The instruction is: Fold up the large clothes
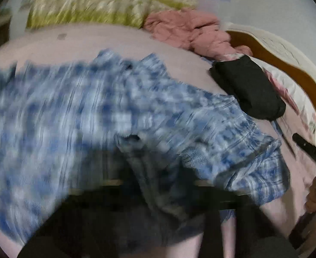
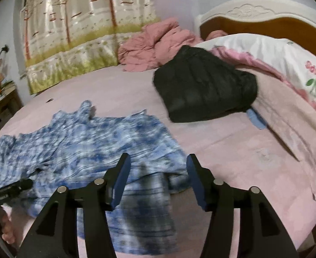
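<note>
- A bed with a pale pink sheet [image 2: 233, 150] is seen, headed by a white and orange wooden headboard [image 2: 265, 19].
- A crumpled dusty-pink quilt [image 2: 153, 45] is heaped near the headboard.
- A white floral pillow [image 2: 276, 58] is laid beside it.
- A tree-printed curtain [image 2: 82, 32] is hung behind.

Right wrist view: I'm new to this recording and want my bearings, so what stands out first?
A blue-and-white plaid shirt lies spread on the pink bed sheet, just ahead of the open right gripper. Beyond it sits a folded black garment, with a crumpled pink blanket near the headboard.
</note>
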Tool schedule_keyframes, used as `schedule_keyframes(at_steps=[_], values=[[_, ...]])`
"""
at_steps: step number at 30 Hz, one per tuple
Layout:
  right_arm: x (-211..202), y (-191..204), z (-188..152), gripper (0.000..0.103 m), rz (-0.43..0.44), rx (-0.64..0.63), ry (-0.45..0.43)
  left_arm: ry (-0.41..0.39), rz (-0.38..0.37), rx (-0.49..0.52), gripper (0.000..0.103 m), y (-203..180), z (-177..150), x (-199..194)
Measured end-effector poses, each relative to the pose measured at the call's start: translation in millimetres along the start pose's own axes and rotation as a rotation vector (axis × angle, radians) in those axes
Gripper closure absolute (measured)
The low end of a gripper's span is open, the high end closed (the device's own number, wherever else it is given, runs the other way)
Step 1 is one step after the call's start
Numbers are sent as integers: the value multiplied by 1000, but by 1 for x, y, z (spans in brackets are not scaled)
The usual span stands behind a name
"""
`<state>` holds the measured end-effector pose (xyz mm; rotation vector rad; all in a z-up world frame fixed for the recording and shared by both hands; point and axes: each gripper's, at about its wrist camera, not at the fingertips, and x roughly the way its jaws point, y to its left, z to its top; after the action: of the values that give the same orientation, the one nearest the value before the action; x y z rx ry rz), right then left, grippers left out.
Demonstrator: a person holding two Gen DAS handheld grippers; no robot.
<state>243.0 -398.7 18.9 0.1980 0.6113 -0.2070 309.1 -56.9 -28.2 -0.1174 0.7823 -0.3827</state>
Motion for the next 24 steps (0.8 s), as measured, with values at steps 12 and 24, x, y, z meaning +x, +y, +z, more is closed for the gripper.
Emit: schedule_keyframes(at_steps=[12, 24], values=[[45, 13, -14, 53, 228, 6, 266, -220, 254, 194, 95, -6, 146, -8], [64, 21, -26, 64, 158, -35, 335, -160, 489, 178, 95, 38, 154, -2]])
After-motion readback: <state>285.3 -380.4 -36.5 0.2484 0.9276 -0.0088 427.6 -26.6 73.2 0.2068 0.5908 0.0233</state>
